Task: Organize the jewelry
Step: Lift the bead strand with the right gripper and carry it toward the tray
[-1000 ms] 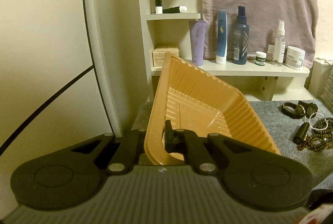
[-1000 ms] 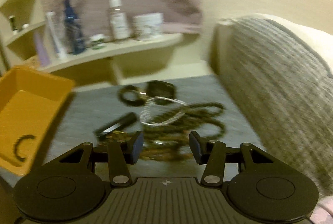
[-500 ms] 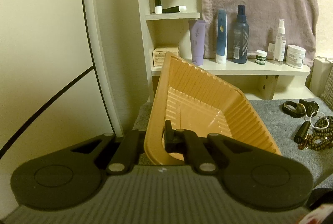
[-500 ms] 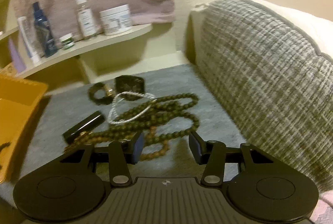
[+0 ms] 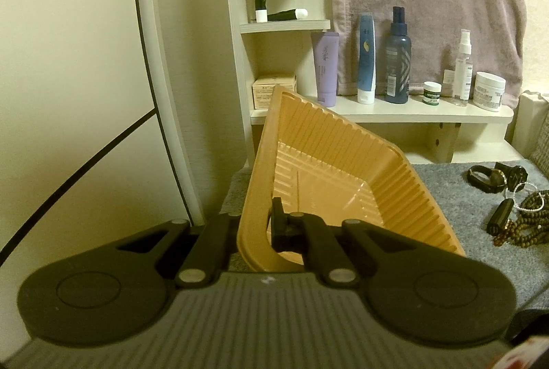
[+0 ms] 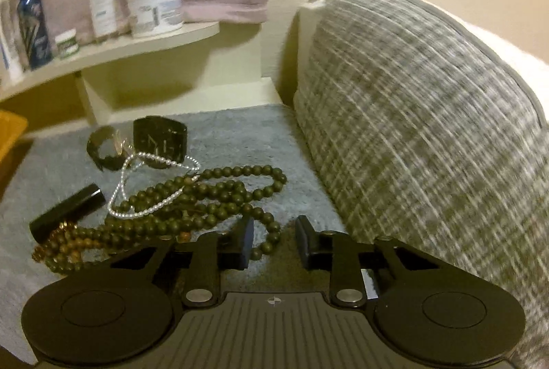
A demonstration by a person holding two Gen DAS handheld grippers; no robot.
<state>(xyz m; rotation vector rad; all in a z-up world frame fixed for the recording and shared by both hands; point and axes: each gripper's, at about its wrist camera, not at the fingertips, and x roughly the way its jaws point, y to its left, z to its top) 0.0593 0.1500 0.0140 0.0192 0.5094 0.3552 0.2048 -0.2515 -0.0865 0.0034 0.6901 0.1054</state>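
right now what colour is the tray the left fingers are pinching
Orange tray, clearest in the left wrist view.

The orange tray (image 5: 343, 176) hides the left gripper's (image 5: 255, 231) outer finger behind its wall. In the right wrist view only the tray's corner shows at the left edge, the cushion (image 6: 422, 128) is smeared by motion blur, and the bottle (image 6: 101, 5) labels are unreadable.
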